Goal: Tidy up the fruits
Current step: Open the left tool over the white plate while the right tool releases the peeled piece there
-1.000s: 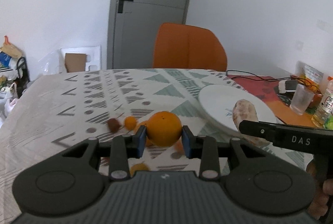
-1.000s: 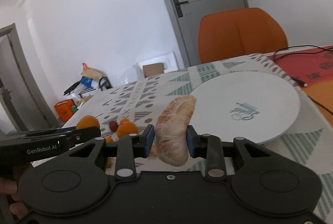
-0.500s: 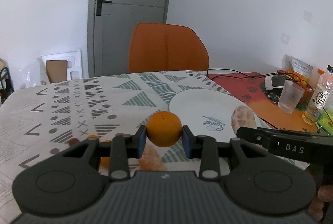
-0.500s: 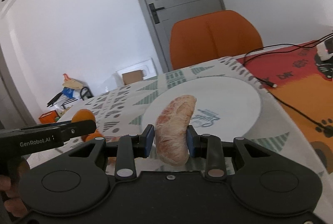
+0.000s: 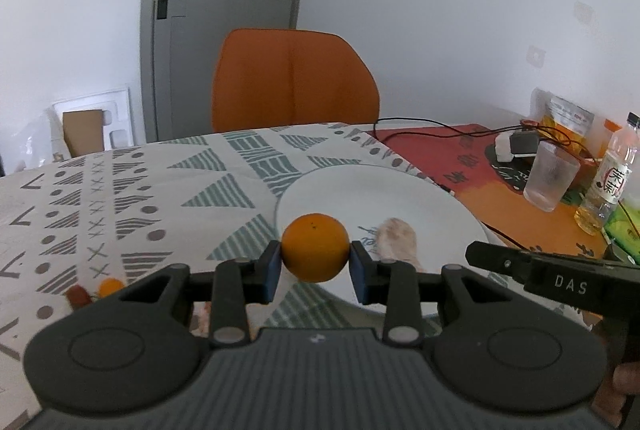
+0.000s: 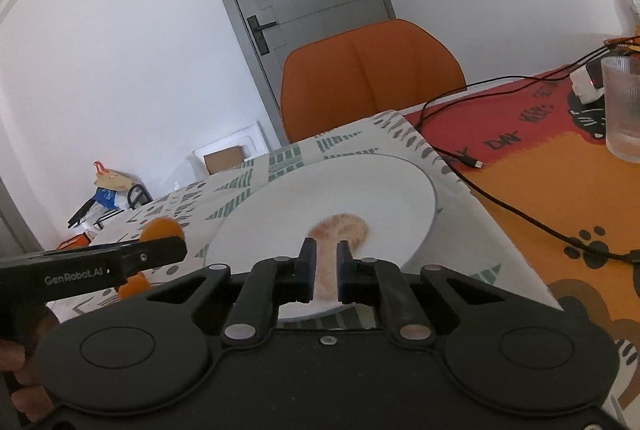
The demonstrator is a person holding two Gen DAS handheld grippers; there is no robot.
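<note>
My table [image 5: 132, 190] wears a patterned cloth; on it I see a white plate [image 5: 432, 202], small oranges [image 5: 110, 286] at left, and a glass [image 5: 550, 176], bottle [image 5: 610, 182] and cables [image 6: 520, 214] right.

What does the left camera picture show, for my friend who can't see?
The left gripper holds a round orange in its jaws over the near edge of a white plate. A pale fruit segment is over the plate.

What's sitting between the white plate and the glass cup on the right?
In the right wrist view, a black cable with a loose plug crosses the orange mat between the white plate and the glass cup.
</note>
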